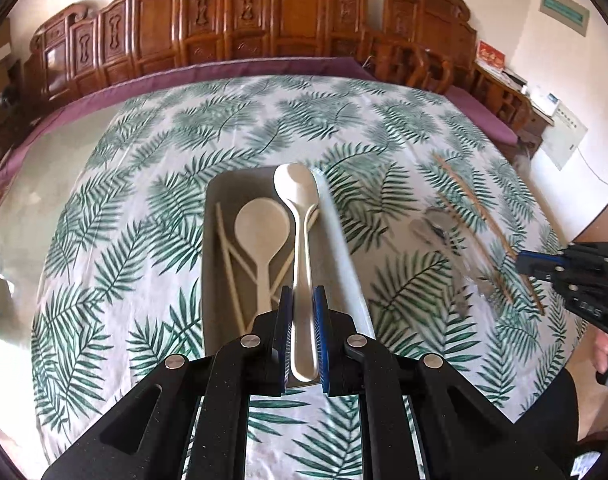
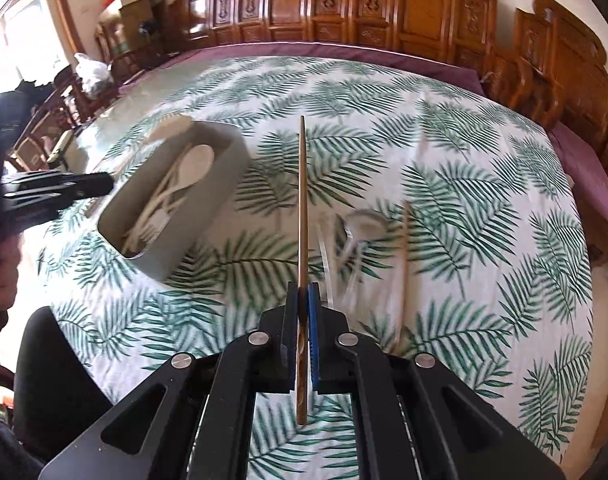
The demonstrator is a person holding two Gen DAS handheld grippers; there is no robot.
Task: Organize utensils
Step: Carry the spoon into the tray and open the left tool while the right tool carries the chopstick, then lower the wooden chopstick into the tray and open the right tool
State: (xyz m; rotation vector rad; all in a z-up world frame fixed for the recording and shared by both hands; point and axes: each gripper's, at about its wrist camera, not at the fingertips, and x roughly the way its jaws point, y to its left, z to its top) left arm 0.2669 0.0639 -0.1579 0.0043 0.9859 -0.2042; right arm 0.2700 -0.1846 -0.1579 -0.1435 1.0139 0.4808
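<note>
My left gripper (image 1: 302, 294) is shut on the handle of a white spoon (image 1: 299, 216) and holds it over the grey utensil box (image 1: 239, 184). The box holds a cream spoon (image 1: 261, 232), pale chopsticks (image 1: 229, 264) and a fork (image 2: 155, 220). My right gripper (image 2: 302, 292) is shut on a brown wooden chopstick (image 2: 302, 200), held above the cloth to the right of the box (image 2: 207, 200). Another wooden chopstick (image 2: 404, 252), a clear spoon (image 2: 362, 224) and clear plastic cutlery lie blurred on the cloth. The right gripper also shows in the left wrist view (image 1: 522, 262).
The round table (image 2: 464, 152) has a palm-leaf cloth with a purple edge (image 1: 231, 70). Carved wooden chairs (image 1: 243, 20) stand around the far side. The left gripper (image 2: 107, 184) shows at the left of the right wrist view.
</note>
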